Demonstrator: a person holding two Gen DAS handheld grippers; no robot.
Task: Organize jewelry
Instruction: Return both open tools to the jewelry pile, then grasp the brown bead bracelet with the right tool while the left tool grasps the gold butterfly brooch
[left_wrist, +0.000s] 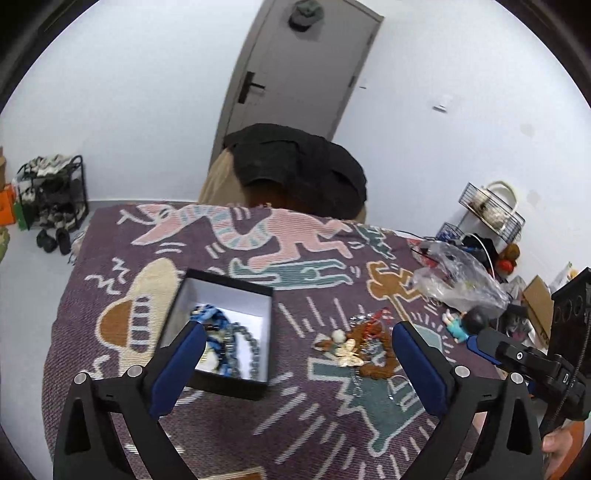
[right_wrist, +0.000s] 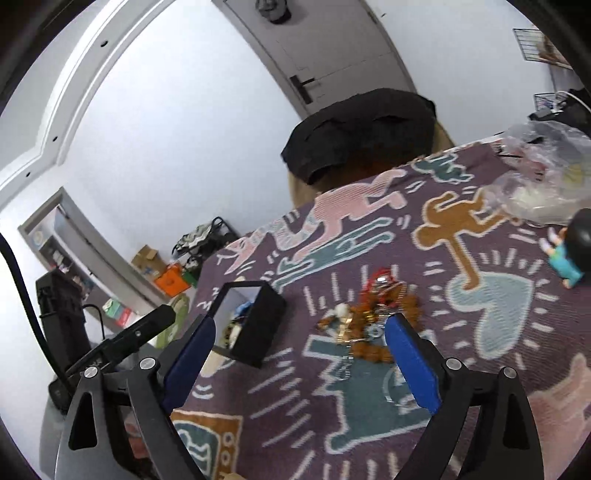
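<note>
A black box with a white inside (left_wrist: 255, 291) stands open on the patterned cloth and holds blue and grey bead strings (left_wrist: 221, 332). A loose pile of jewelry (left_wrist: 364, 339) with brown beads, a gold butterfly piece, a white bead and red pieces lies right of it. My left gripper (left_wrist: 297, 328) is open and empty above the cloth between box and pile. In the right wrist view the box (right_wrist: 258, 317) sits left of the pile (right_wrist: 369, 317). My right gripper (right_wrist: 299, 325) is open and empty, just short of the pile.
A patterned purple cloth (left_wrist: 258, 424) covers the table. A clear plastic bag (left_wrist: 454, 273) and a small doll (left_wrist: 465, 323) lie at the right. A chair with a black garment (left_wrist: 295, 166) stands behind the far edge. A shoe rack (left_wrist: 51, 192) stands at the left.
</note>
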